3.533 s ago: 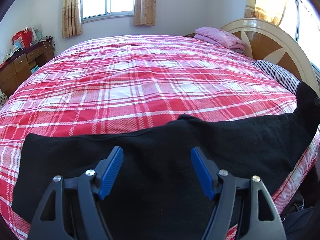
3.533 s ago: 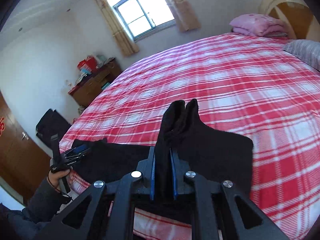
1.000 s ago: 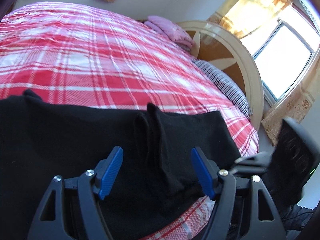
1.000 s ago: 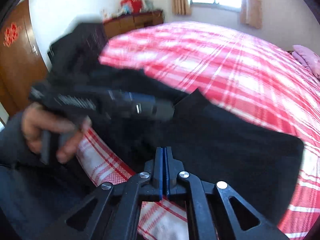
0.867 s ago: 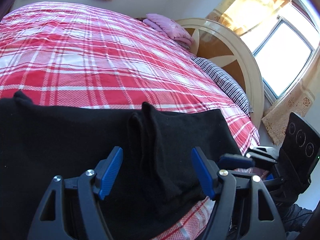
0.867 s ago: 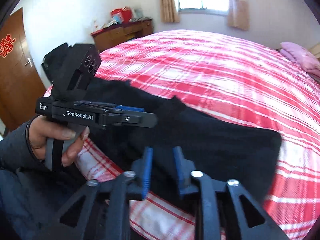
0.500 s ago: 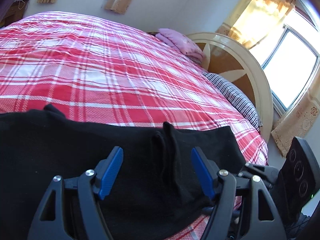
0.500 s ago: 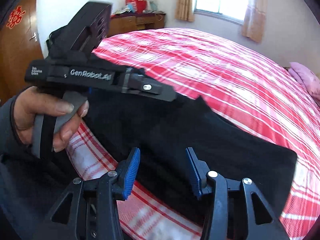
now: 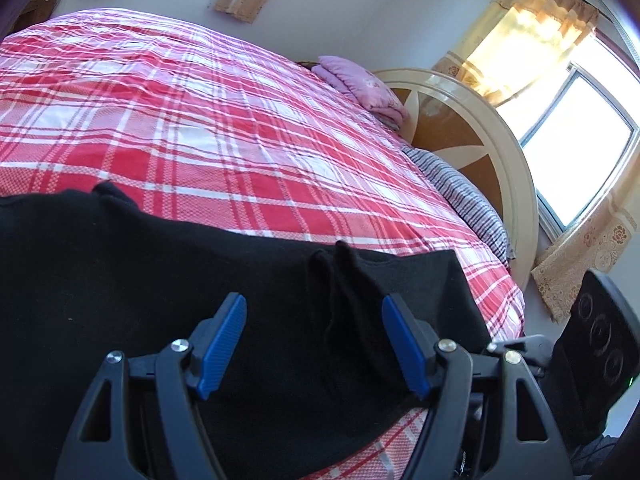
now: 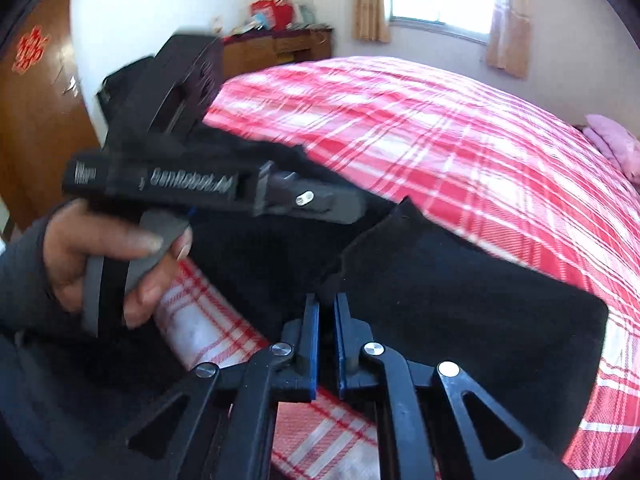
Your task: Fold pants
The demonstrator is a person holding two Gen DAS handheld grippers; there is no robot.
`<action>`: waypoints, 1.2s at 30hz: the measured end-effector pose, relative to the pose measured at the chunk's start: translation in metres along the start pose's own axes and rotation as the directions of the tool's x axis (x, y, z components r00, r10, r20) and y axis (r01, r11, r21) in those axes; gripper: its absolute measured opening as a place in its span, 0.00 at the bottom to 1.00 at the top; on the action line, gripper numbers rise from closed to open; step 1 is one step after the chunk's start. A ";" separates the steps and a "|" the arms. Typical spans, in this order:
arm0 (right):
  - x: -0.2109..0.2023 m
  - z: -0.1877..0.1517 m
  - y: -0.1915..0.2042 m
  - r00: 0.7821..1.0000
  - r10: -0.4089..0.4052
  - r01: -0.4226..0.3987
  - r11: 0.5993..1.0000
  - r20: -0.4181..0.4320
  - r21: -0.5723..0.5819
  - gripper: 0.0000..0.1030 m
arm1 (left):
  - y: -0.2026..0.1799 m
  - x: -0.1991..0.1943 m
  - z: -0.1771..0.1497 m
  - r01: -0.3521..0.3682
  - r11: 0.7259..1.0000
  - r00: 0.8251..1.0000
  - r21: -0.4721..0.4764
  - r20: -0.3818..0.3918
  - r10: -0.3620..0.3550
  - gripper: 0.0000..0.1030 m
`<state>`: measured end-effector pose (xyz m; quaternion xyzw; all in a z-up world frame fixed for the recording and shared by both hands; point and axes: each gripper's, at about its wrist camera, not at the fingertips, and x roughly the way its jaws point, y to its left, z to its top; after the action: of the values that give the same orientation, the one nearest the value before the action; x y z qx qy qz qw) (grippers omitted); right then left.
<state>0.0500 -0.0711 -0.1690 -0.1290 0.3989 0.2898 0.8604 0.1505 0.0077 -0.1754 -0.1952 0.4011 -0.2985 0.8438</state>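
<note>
Pants partly folded at the bed's near edge; further folds judged still to be made.

The right gripper (image 10: 327,312) is closed, its jaws nearly together on a raised fold of the black pants (image 10: 460,304), low at the near edge of the bed (image 10: 460,128). The left gripper (image 9: 314,344), held in a hand (image 10: 100,256), is spread wide above the pants, nothing pinched. A doubled-over layer lies on the spread cloth, along the bed's near edge, well short of its headboard (image 9: 492,148).

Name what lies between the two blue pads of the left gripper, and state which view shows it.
A raised ridge of the black pants lies between the open left gripper pads, untouched by either. The left wrist view shows it.
</note>
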 end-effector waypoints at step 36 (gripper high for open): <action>-0.059 -0.077 -0.057 0.952 -0.303 0.300 0.951 -0.041 -0.073 0.08 | -0.010 0.004 0.003 0.041 0.999 0.993 -0.001 -0.108 -0.041 0.12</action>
<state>0.0071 -0.1753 -0.1745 -0.2244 0.3867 0.1646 0.8792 0.1515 -0.0027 -0.1700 -0.1866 0.4420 -0.3263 0.8145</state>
